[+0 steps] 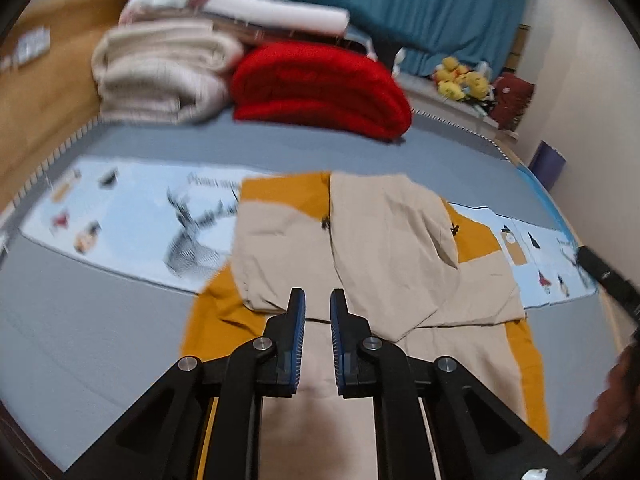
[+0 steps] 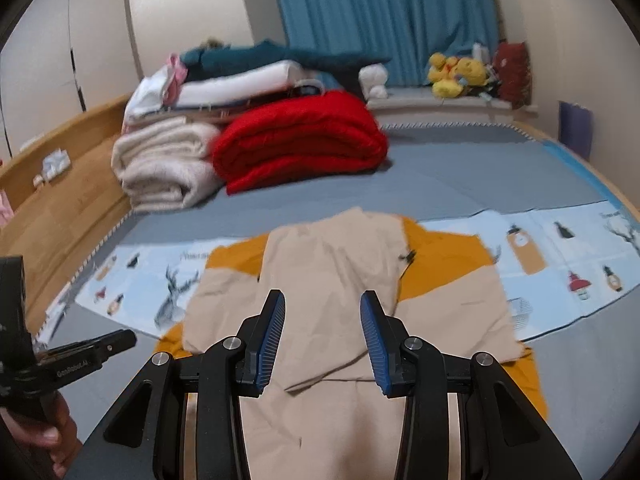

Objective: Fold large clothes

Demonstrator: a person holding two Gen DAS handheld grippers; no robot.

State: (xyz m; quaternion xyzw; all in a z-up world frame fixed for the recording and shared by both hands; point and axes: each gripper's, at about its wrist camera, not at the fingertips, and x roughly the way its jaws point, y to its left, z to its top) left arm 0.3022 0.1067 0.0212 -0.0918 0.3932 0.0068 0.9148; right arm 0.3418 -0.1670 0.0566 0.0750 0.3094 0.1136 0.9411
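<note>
Hand (image 2: 44, 436) visible from right wrist only

I'm in a home bedroom: a grey-sheeted bed (image 2: 460, 176) with wooden frame (image 2: 60, 200), folded red blanket (image 2: 300, 140), teal curtains (image 2: 384, 16), yellow plush toys (image 2: 456, 72).

The right gripper (image 2: 322, 322) hangs with its jaws apart above a beige and mustard jacket (image 2: 344, 280) lying on the grey bed (image 2: 460, 176). The left gripper (image 2: 86, 350) shows at the left edge, with a red blanket (image 2: 300, 140) behind.
</note>
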